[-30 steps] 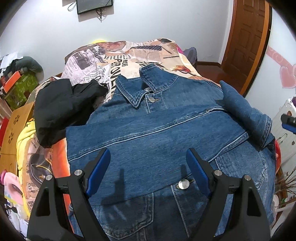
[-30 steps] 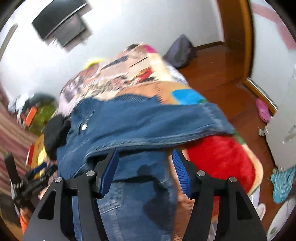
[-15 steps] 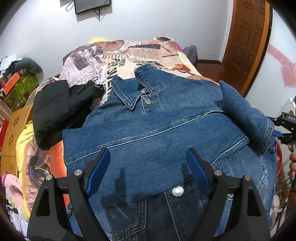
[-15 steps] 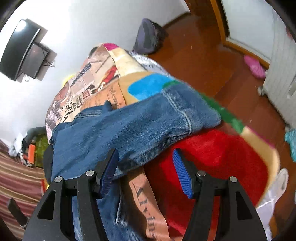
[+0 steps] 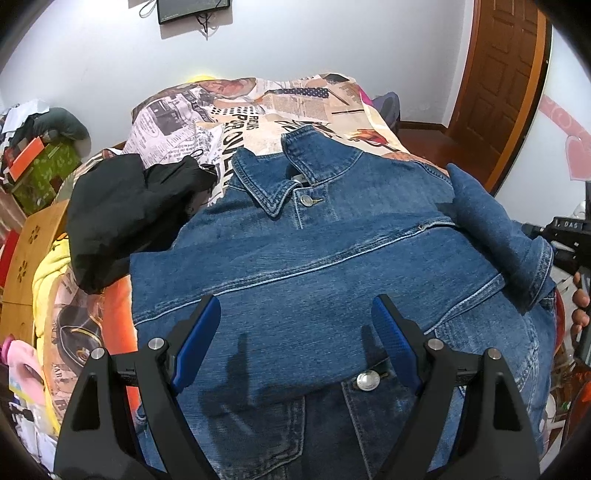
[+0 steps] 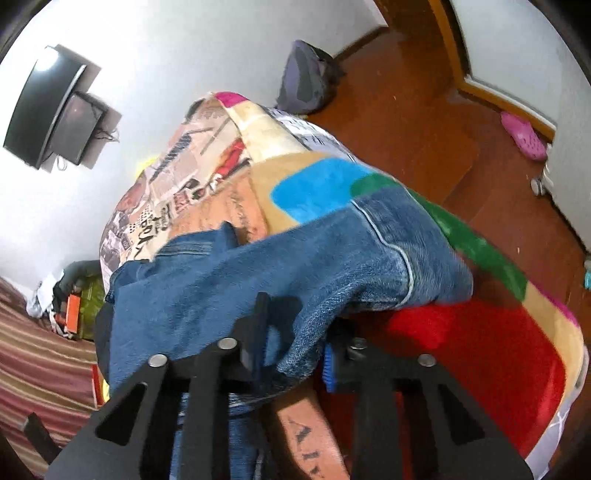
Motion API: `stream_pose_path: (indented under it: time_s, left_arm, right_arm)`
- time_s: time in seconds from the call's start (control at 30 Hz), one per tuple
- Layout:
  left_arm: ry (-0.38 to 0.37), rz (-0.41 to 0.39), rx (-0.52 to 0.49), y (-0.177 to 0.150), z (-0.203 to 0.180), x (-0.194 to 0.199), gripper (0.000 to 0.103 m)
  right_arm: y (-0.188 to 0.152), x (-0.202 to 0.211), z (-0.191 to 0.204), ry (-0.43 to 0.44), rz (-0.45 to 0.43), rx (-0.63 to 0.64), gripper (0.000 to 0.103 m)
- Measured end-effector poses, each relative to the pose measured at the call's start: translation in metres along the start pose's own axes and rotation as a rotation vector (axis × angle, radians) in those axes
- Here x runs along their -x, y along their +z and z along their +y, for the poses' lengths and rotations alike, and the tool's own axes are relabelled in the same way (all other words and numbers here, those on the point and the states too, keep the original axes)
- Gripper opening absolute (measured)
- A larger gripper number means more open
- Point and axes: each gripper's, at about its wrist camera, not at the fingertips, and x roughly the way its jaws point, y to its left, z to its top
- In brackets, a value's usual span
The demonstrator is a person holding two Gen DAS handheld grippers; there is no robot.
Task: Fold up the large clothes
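Denim jacket (image 5: 314, 266) lies front-up on the bed, collar (image 5: 295, 173) toward the far wall, top button fastened, one sleeve already folded across the chest. Its other sleeve (image 6: 332, 266) sits at the bed's right edge, cuff (image 6: 436, 273) draped over the red patch of the patchwork blanket (image 6: 480, 332).

Right gripper (image 6: 295, 354): jaws have just been closing and are now clenched on a bunched fold of that sleeve's denim, with cloth pinched between the black finger and the blue pad (image 6: 328, 373). In the left wrist view the same gripper shows only as a black body at the right edge, with a person's fingers (image 5: 580, 299) on it.

Left gripper (image 5: 295, 332): released, jaws wide apart, hovering over the jacket's lower front just above a metal button (image 5: 366, 381). Nothing between the pads; its shadow falls on the denim.

Around it: black garment (image 5: 125, 210) crumpled just left of the jacket's shoulder, touching it; yellow cloth (image 5: 48, 273) beyond that. Newspaper-print blanket (image 5: 207, 110) covers the bed's far end. Wall-mounted screen (image 5: 192, 9), wooden door (image 5: 502, 74), wood floor (image 6: 424, 122) with a pink clog (image 6: 522, 134).
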Motion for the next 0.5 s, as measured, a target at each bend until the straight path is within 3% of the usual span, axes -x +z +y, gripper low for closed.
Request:
stream_pose_path:
  time_s: [0.13, 0.5]
  left_arm:
    - [0.006, -0.017, 0.004, -0.001, 0.006, 0.007, 0.083]
    - [0.011, -0.088, 0.035, -0.005, 0.032, 0.034, 0.083]
  right_arm:
    - [0.003, 0.014, 0.03, 0.005, -0.055, 0.098, 0.014]
    - [-0.011, 0.055, 0.144, 0.152, -0.152, 0.371, 0.013]
